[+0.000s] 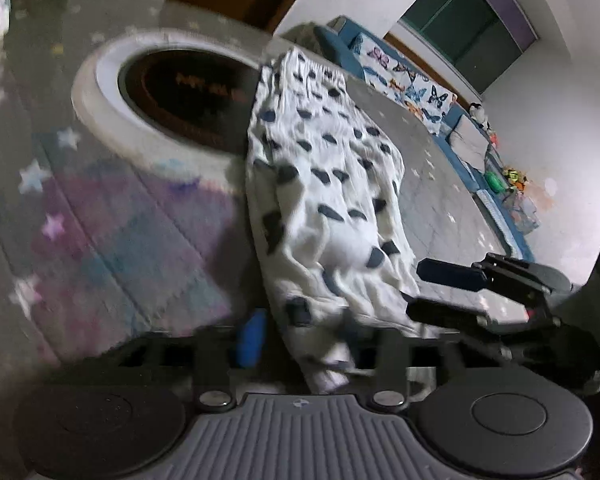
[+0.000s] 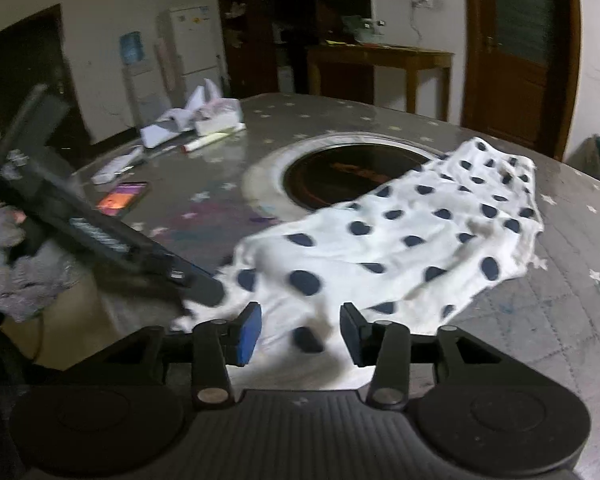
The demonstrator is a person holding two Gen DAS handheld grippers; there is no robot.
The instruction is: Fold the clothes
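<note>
A white garment with dark blue spots point(image 1: 320, 184) lies crumpled on the round grey table point(image 1: 100, 208), partly over its dark centre ring; it also shows in the right wrist view point(image 2: 400, 240). My left gripper point(image 1: 296, 340) stands open around the garment's near edge, its blue pad point(image 1: 252, 340) at the cloth's left and the right finger hidden under the cloth. My right gripper point(image 2: 300, 334) is open, its fingers astride the garment's near edge, the cloth lying between them. Each gripper shows in the other's view, the left one at the cloth's left corner point(image 2: 188, 284).
The table has a dark round hotplate point(image 2: 352, 176) with a white rim at its centre. A phone point(image 2: 122, 202), papers and a tissue box point(image 2: 216, 118) lie at its far left. A sofa with a butterfly cover point(image 1: 412, 80) stands beyond the table.
</note>
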